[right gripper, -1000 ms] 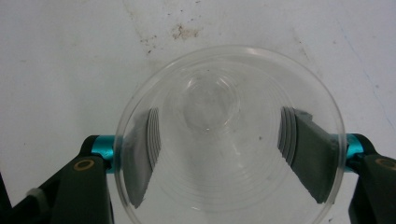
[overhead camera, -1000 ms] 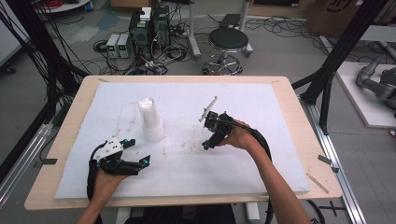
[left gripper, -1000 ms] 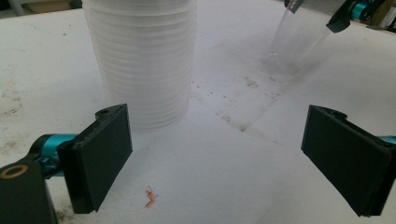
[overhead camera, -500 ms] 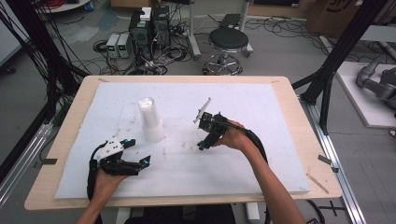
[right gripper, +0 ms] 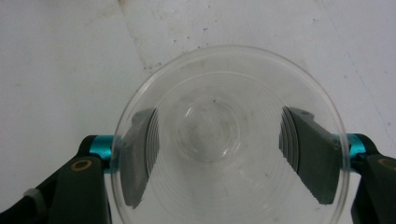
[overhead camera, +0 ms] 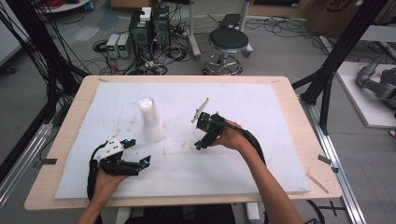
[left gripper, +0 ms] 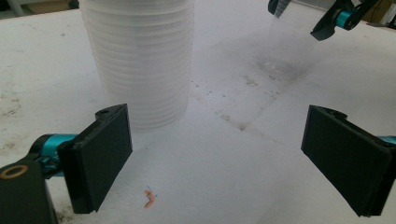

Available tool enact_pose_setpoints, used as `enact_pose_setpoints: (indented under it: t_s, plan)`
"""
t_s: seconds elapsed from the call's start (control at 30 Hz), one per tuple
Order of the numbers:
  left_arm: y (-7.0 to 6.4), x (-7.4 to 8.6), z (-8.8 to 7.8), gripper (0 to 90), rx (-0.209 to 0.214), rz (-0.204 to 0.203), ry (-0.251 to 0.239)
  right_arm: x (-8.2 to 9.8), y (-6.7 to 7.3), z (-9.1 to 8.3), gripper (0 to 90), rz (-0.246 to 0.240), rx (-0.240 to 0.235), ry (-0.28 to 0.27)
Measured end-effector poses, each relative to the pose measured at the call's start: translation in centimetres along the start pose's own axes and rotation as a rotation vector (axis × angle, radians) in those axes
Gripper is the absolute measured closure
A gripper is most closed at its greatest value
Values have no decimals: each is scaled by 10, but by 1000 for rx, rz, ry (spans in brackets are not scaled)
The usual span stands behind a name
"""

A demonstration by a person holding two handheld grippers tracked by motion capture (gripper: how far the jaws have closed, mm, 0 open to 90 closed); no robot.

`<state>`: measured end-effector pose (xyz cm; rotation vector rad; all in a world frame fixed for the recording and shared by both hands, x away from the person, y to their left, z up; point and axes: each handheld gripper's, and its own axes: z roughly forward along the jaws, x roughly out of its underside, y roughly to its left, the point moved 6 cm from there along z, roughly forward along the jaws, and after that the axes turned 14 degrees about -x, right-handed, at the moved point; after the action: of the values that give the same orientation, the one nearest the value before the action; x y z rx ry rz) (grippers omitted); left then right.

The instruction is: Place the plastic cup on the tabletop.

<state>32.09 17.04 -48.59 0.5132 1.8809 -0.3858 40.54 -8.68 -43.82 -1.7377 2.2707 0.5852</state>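
Note:
A tall stack of clear plastic cups [overhead camera: 150,119] stands on the white sheet, left of the middle, and looms close in the left gripper view [left gripper: 140,60]. My left gripper [overhead camera: 140,151] [left gripper: 215,154] lies low in front of the stack, open and empty. My right gripper [overhead camera: 198,145] [right gripper: 219,154] points down over a single clear cup [right gripper: 229,135] that stands upright on the sheet, also faint in the left gripper view [left gripper: 280,46]. Its jaws have just been opening; the cup sits between the pads, which lie close beside its walls.
A white foam sheet [overhead camera: 261,154] covers most of the wooden table [overhead camera: 306,135]. A small orange scrap [left gripper: 149,200] lies on the sheet by my left gripper. A stool [overhead camera: 228,42] and computer boxes [overhead camera: 149,23] stand on the floor beyond the far edge.
My right gripper has shifted slightly to the left over the single cup. The left gripper and the cup stack have stayed put.

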Motion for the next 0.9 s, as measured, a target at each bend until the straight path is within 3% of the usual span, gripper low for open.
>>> enact_pose_setpoints:
  t_s: [0.4,0.9]
  plan:
    - [0,0,0,86,1,3,-1,-6,-3,7,268,-2,-4,-50]
    - [0,0,0,86,5,2,-1,-3,-5,12,187,4,8,-41]
